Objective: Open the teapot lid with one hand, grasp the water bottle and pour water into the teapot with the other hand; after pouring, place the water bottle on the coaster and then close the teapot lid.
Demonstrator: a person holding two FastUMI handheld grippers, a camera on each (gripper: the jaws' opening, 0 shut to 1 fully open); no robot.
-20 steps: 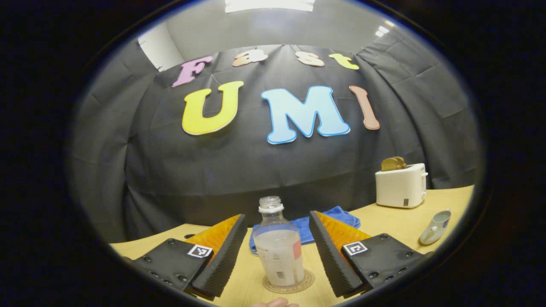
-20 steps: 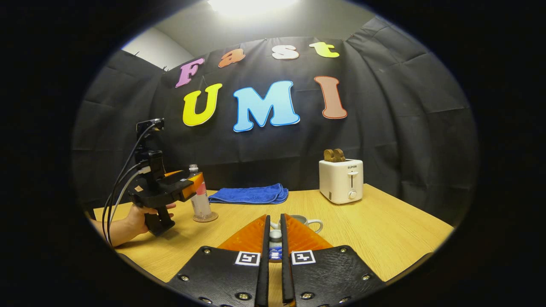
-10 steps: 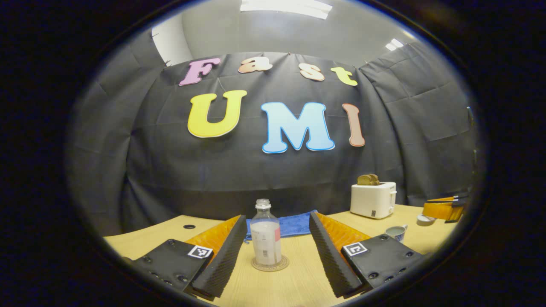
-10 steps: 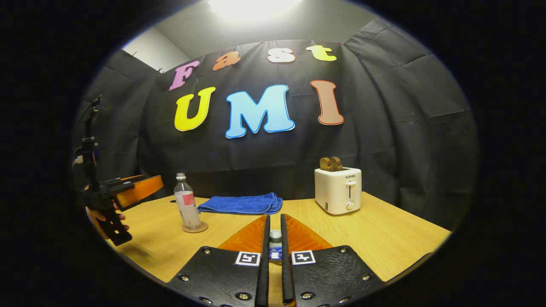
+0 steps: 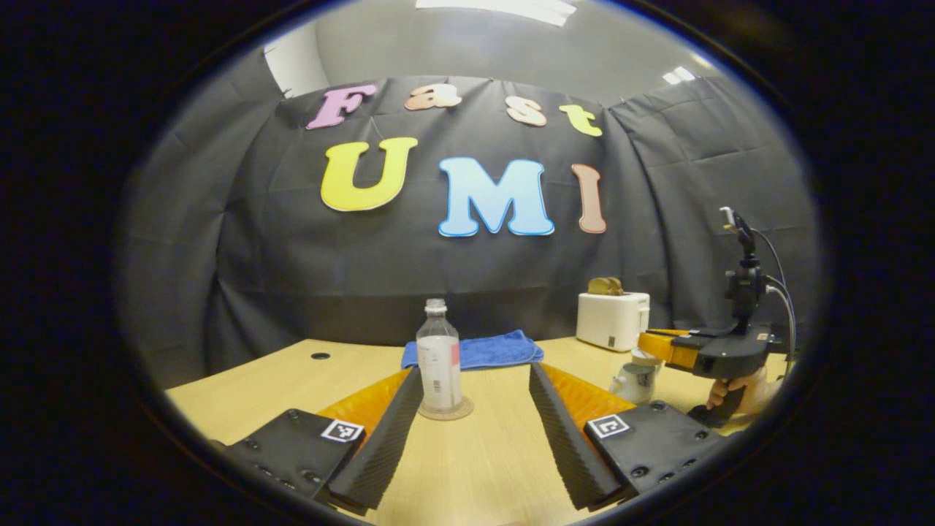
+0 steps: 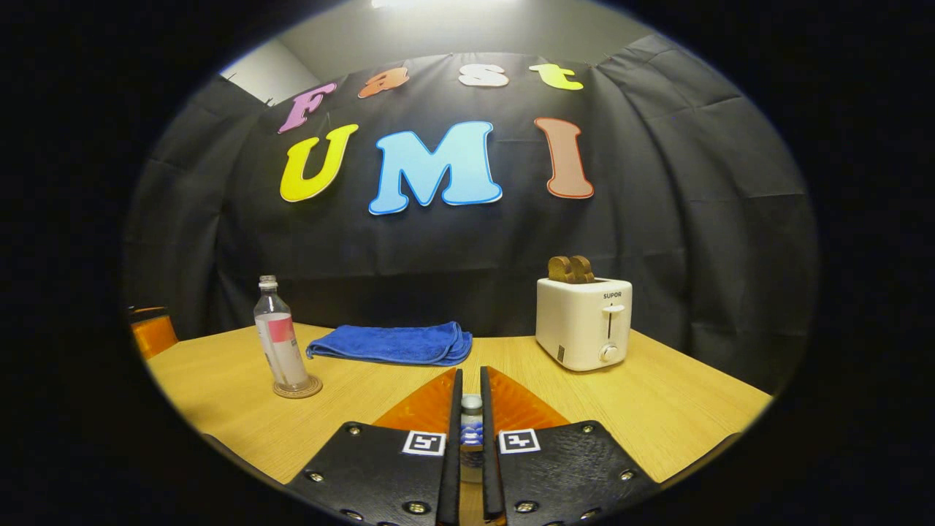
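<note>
The clear water bottle (image 5: 437, 356) stands upright with no cap on a round coaster (image 5: 445, 410), a little beyond my left gripper (image 5: 475, 371), which is open and holds nothing. In the right gripper view the bottle (image 6: 280, 349) and coaster (image 6: 297, 388) are far off to the left. My right gripper (image 6: 471, 374) is shut on the knob of the teapot lid (image 6: 471, 418). In the left gripper view that right gripper (image 5: 655, 345) hovers just over the pale teapot (image 5: 632, 381), with a hand (image 5: 732, 389) on its grip. Whether the lid rests on the pot is unclear.
A folded blue towel (image 6: 387, 343) lies at the back of the wooden table (image 6: 657, 409), behind the bottle. A white toaster (image 6: 583, 321) with toast stands at the back right. A small hole (image 5: 320, 356) marks the table's far left.
My left gripper has drawn back from the bottle, which stays on the coaster. The right gripper has moved with the lid; the teapot beyond its fingers has dropped out of its view.
</note>
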